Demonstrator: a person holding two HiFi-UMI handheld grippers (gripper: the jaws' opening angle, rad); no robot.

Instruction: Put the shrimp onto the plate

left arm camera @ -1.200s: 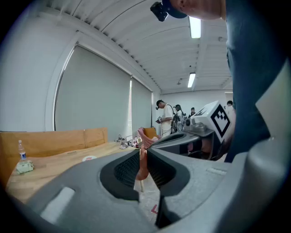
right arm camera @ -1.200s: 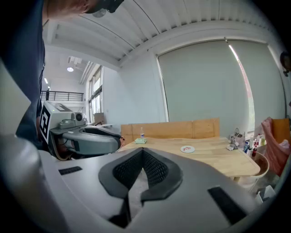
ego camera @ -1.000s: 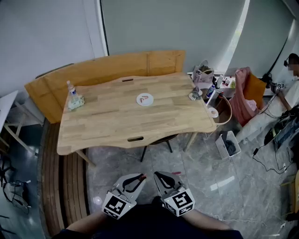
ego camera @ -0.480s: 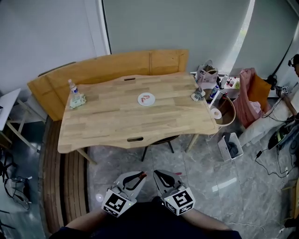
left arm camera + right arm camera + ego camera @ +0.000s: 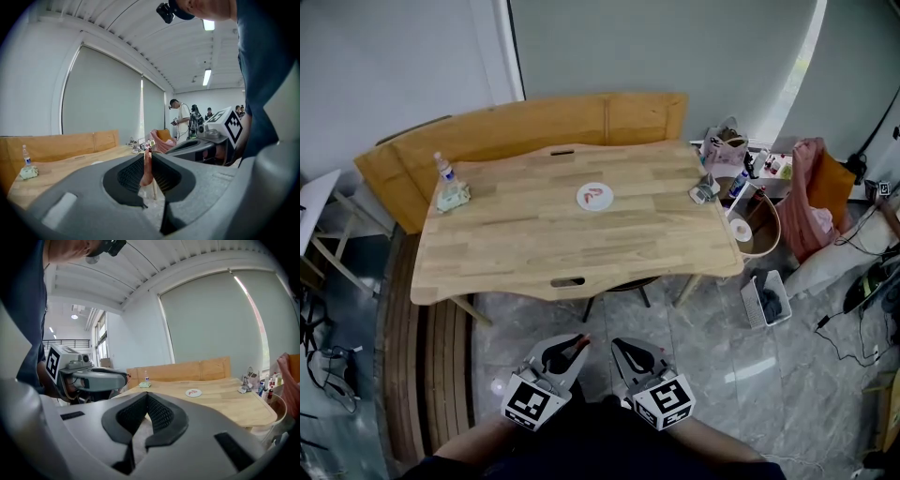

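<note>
While both tools hang side by side over the grey floor (image 5: 712, 328), short of the wooden table (image 5: 525, 248), the left gripper (image 5: 147, 157) is clamped on a pale pink shrimp (image 5: 147, 169), which stands upright between its ribbed pads, its upper end poking past the tips. Just to that tool's right, the right gripper (image 5: 146, 398) has its jaws pressed together with nothing between them. Well ahead of both sets of tips, near the table's middle, lies the white plate (image 5: 594, 196), bearing a red shape too small to make out. Farther ahead and to the left of the left gripper, a water bottle (image 5: 442, 171) stands near the table's far corner.
</note>
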